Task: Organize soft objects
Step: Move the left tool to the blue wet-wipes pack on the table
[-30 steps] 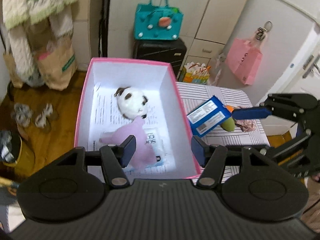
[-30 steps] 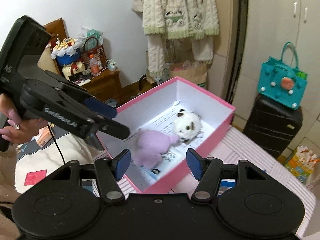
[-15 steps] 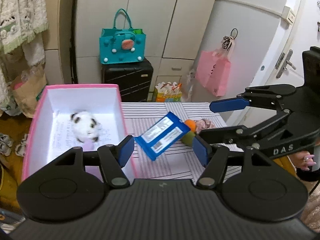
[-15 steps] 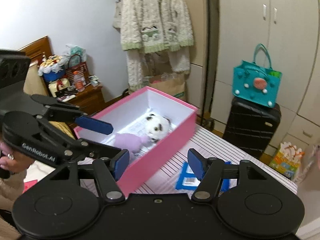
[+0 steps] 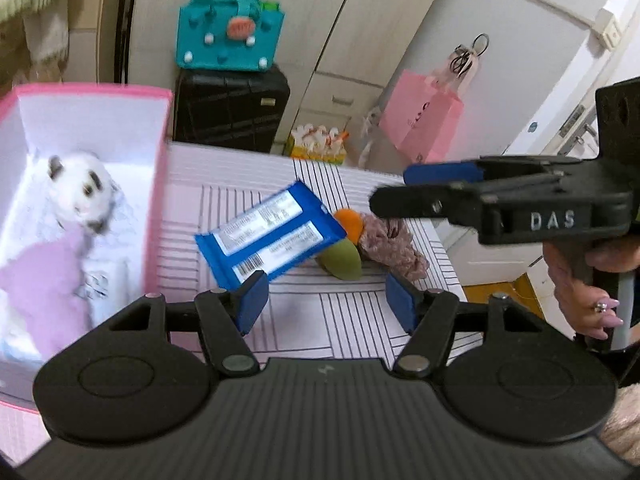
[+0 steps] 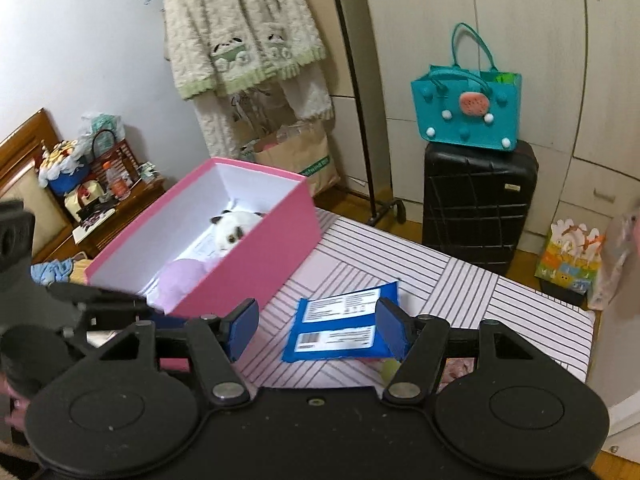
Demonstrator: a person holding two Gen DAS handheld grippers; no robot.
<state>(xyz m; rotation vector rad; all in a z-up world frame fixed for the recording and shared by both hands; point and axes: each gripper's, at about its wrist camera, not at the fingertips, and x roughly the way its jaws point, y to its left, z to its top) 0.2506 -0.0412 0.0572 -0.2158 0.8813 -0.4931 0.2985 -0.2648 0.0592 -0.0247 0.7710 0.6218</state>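
Note:
A pink box point(image 5: 158, 208) stands on the left of the striped table, and inside it lie a panda plush point(image 5: 86, 194) and a purple plush point(image 5: 44, 280). To its right lie a blue soft pack point(image 5: 272, 236), an orange piece point(image 5: 350, 222), a green piece point(image 5: 340, 262) and a mauve scrunchie point(image 5: 394, 246). My left gripper point(image 5: 326, 304) hangs open just in front of the pack, with nothing between its pads. My right gripper point(image 5: 390, 188) is open above the scrunchie. In the right wrist view, that gripper point(image 6: 318, 328) stands open over the pack point(image 6: 340, 328), beside the box point(image 6: 248, 256).
A black suitcase point(image 6: 478, 200) with a teal bag point(image 6: 466, 108) on top stands behind the table point(image 6: 460, 280). A pink bag point(image 5: 420, 128) hangs on a white door at the right. A hand point(image 5: 588, 292) holds the right gripper. The table's right edge point(image 5: 448, 256) is close to the scrunchie.
Both grippers swung right and down, away from over the box toward the blue pack. The box now sits at the left of both views. The plush toys have not moved.

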